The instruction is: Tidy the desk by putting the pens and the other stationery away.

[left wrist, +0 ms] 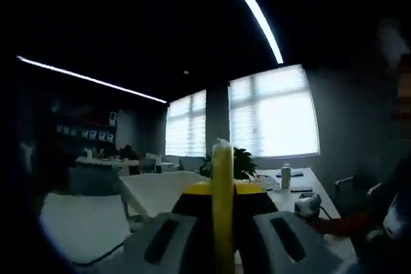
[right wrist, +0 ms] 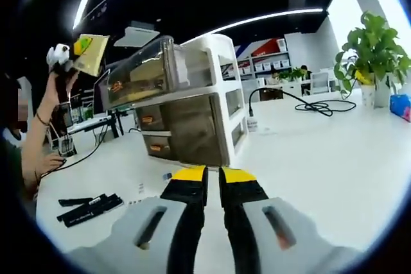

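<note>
White desk [right wrist: 334, 158], dim office. Left gripper [left wrist: 222, 187] clamped on a pale yellow pen [left wrist: 222, 178], upright. Right gripper [right wrist: 214, 178] jaws nearly closed, empty, near drawer unit [right wrist: 186, 104] with top drawer pulled out.

A pale yellow pen [left wrist: 222, 203] is showing at lower centre between the left gripper [left wrist: 222, 190]'s yellow-tipped black jaws. The right gripper [right wrist: 213, 176] is wearing the same yellow and black, before a white drawer unit [right wrist: 186, 104] with smoky translucent drawers on a white desk [right wrist: 334, 158]; black strips [right wrist: 90, 206] are lying lower left.
</note>
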